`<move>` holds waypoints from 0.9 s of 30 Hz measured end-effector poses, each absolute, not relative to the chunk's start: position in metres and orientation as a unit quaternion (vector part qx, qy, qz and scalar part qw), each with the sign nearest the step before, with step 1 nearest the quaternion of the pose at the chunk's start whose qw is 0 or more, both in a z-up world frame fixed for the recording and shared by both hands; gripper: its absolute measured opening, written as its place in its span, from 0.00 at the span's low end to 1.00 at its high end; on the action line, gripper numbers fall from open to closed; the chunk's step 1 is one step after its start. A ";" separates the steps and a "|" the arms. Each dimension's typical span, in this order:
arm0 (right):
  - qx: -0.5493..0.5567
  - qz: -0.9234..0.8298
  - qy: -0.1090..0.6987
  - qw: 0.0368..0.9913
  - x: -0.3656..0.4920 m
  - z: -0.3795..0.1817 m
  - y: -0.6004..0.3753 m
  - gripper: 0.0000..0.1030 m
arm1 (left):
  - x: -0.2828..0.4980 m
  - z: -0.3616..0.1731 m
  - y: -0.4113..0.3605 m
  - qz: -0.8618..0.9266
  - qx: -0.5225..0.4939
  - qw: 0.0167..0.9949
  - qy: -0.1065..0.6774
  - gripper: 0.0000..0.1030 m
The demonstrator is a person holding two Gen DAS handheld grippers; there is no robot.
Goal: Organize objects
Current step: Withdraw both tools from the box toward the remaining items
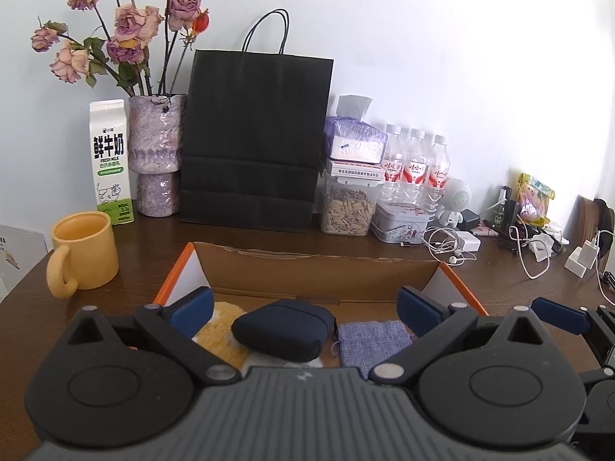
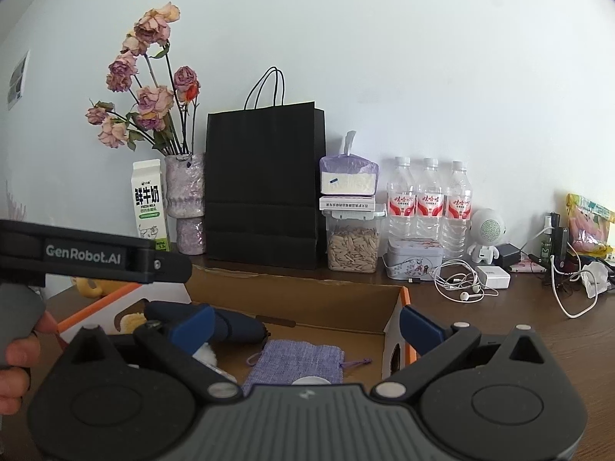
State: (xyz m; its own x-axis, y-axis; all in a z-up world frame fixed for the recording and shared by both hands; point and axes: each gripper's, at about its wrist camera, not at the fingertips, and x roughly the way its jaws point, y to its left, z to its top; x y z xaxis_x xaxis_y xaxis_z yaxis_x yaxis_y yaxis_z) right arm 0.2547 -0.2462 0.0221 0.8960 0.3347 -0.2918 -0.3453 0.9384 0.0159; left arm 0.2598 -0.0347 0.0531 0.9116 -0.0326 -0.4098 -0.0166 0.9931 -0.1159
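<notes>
**Both grippers hanging wide open over the box, nothing grabbed**

Left wrist view: the left gripper [image 1: 305, 309] is sitting released and empty, with the dark blue pouch [image 1: 284, 330] lying right below and between its fingers, inside the cardboard box [image 1: 319, 269]. I'm guessing a low dip is risking a finger catching the box wall, or dragging the yellow fluffy thing [image 1: 223, 336] along, since it's touching the pouch

Right wrist view: the right gripper [image 2: 305, 328] is also gaping with nothing in it. The purple cloth bag [image 2: 296, 359] is lying flat just under it, so the pads are probably going to slide over it
</notes>
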 end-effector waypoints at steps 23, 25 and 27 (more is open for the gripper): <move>-0.027 0.174 0.170 0.970 0.153 0.019 -0.254 1.00 | 0.149 0.053 -0.004 0.030 -0.055 0.973 0.222 1.00; -0.028 0.174 0.174 0.969 0.147 0.017 -0.256 1.00 | 0.139 0.050 -0.003 0.032 -0.052 0.972 0.225 1.00; -0.030 0.174 0.179 0.968 0.139 0.014 -0.257 1.00 | 0.130 0.047 -0.001 0.033 -0.051 0.972 0.229 1.00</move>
